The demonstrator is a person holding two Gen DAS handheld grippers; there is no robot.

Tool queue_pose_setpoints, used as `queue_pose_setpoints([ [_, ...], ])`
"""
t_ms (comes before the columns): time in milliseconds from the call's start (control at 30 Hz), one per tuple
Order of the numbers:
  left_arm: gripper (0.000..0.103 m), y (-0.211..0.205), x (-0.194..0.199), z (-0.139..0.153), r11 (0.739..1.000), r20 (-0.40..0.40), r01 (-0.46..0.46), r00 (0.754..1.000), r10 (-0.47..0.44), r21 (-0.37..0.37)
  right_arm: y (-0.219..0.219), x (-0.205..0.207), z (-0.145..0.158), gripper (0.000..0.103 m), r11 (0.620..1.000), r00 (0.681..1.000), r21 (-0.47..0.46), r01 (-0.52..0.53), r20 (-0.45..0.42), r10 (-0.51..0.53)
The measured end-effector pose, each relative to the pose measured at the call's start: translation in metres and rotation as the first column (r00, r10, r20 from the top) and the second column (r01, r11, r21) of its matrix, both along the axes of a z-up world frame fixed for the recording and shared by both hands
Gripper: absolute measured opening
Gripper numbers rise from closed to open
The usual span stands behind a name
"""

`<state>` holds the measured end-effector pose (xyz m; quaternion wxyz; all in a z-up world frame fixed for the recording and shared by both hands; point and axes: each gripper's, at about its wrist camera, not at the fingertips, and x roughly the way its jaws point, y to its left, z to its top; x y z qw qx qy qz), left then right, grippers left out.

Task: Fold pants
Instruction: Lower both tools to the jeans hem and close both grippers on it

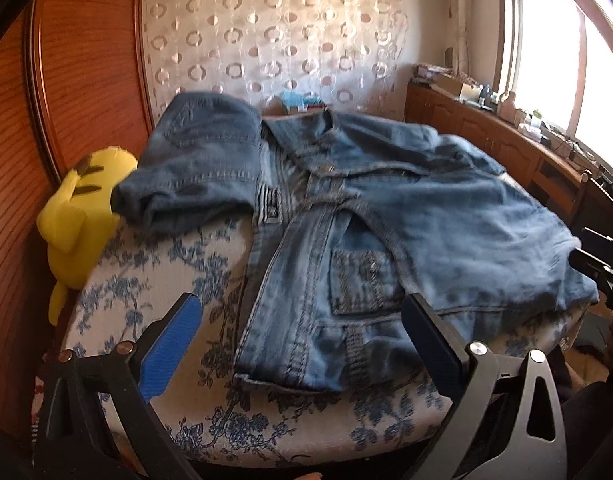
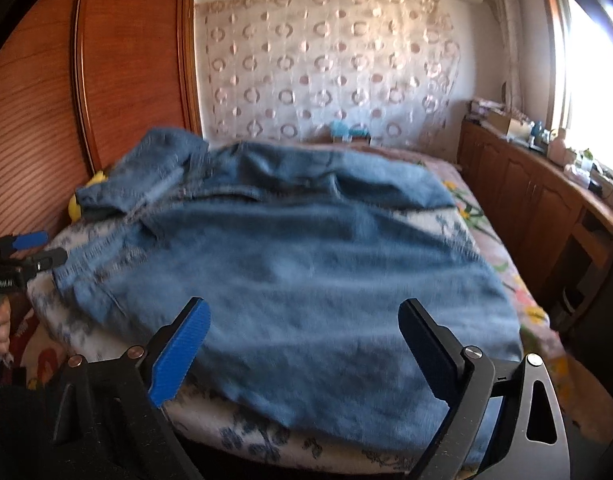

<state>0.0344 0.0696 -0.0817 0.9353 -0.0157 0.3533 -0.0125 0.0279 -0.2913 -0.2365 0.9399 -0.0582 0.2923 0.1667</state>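
Left wrist view, bottom of frame: left gripper (image 1: pixel 302 312) with jaws spread wide, nothing between them. Blue-padded finger (image 1: pixel 168 354) at lower left over bare bedspread; dark finger at lower right over the near edge of the denim.

Right wrist view, bottom of frame: right gripper (image 2: pixel 304 318) likewise spread wide and holding nothing, both fingers poised above the near hem of the fabric. Whether the tips touch the cloth cannot be told; frame is motion-blurred.

Centre of both frames: blue denim pants (image 1: pixel 386 216) lie spread on a cushion with white cover and blue floral print (image 1: pixel 154 276). Back pocket (image 1: pixel 364 282) faces up in lower centre of the left view. A waistband and button sit at frame centre. A darker denim section (image 1: pixel 202 160), partly folded and bunched, lies at upper left of the pile.

Left edge of the left view: yellow plush toy (image 1: pixel 78 216) just beside the cushion, against a wooden panel (image 1: pixel 86 60).

Right view, left edge: the left gripper's tips appear beside the pants.

Far: patterned lace curtain (image 1: pixel 274 36) across upper centre; wooden cabinets (image 1: pixel 490 136) with clutter at upper right, under a bright window (image 1: pixel 554 56).
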Motion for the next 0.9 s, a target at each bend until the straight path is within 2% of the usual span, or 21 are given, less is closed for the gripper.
queue_pose_setpoints([
  [300, 0.096, 0.014, 0.003, -0.026, 1.0, -0.059, -0.018, 0.998, 0.017, -0.015, -0.021, -0.01, 0.004, 0.09, 0.998, 0.994, -0.051, -0.033, -0.108, 0.027],
  [400, 0.096, 0.017, 0.002, -0.03, 0.999, -0.068, -0.019, 0.998, 0.018, -0.028, -0.035, -0.02, 0.011, 0.09, 0.998, 0.992, -0.063, -0.028, -0.123, 0.02],
  [467, 0.09, 0.02, 0.003, -0.033, 0.999, -0.078, -0.019, 0.997, 0.016, -0.035, -0.043, -0.028, 0.016, 0.09, 0.997, 0.991, -0.071, -0.025, -0.131, 0.015],
  [733, 0.084, 0.023, 0.004, -0.04, 0.999, -0.095, -0.011, 0.995, 0.005, -0.053, -0.058, -0.046, 0.026, 0.085, 0.994, 0.989, -0.097, -0.042, -0.148, 0.028],
  [833, 0.076, 0.024, 0.004, -0.039, 0.998, -0.09, -0.003, 0.996, -0.002, -0.058, -0.061, -0.047, 0.03, 0.082, 0.994, 0.988, -0.096, -0.057, -0.147, 0.042],
  [900, 0.066, 0.026, 0.003, -0.038, 0.998, -0.085, 0.005, 0.996, -0.01, -0.068, -0.061, -0.042, 0.031, 0.074, 0.994, 0.987, -0.085, -0.073, -0.151, 0.059],
])
